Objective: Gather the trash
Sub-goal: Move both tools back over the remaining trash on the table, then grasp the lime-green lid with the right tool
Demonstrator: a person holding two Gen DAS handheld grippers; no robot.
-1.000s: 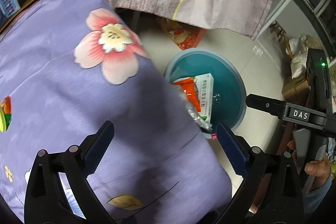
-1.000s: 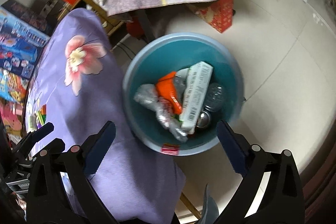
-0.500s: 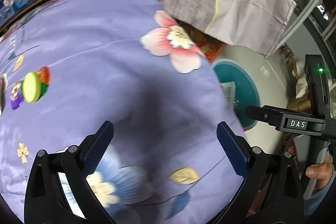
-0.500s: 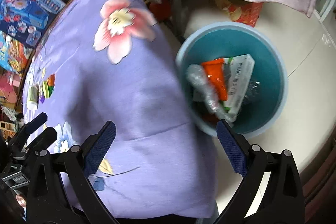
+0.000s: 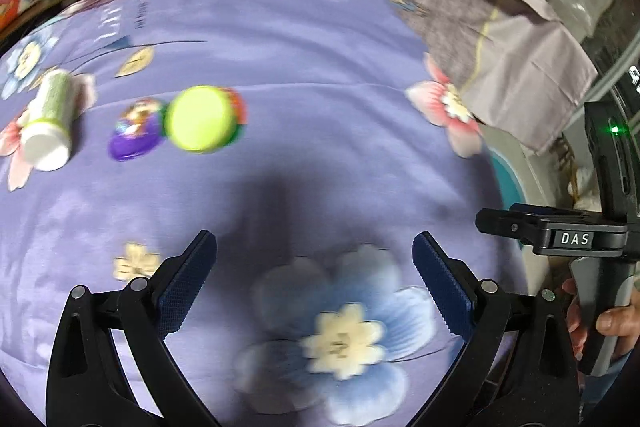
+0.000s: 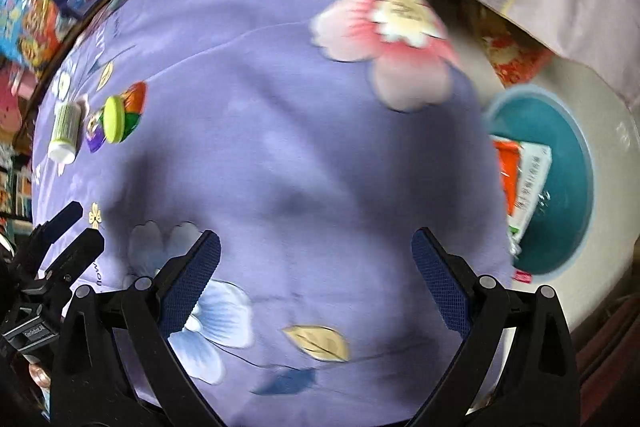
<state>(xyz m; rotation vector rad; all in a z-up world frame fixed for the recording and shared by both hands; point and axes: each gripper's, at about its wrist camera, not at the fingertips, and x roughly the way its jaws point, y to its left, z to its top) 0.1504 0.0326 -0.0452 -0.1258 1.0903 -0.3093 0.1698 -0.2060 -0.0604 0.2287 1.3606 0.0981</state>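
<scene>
Fingers (image 5: 188,281) of both grippers gape wide and empty over the purple floral tabletop (image 5: 320,155), where, at left, a white-capped bottle (image 5: 50,121) lies on its side, cap toward the lower left.

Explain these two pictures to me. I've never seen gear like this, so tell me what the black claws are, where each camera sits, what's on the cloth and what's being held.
No robot here: a person holds a two-finger gripper in each hand, with a fisheye camera on each. The left gripper and right gripper are both open and hold nothing. On the purple floral cloth lie a white-capped tube, a purple wrapper and a green-lidded container. A teal basin on the floor already holds trash.
</scene>
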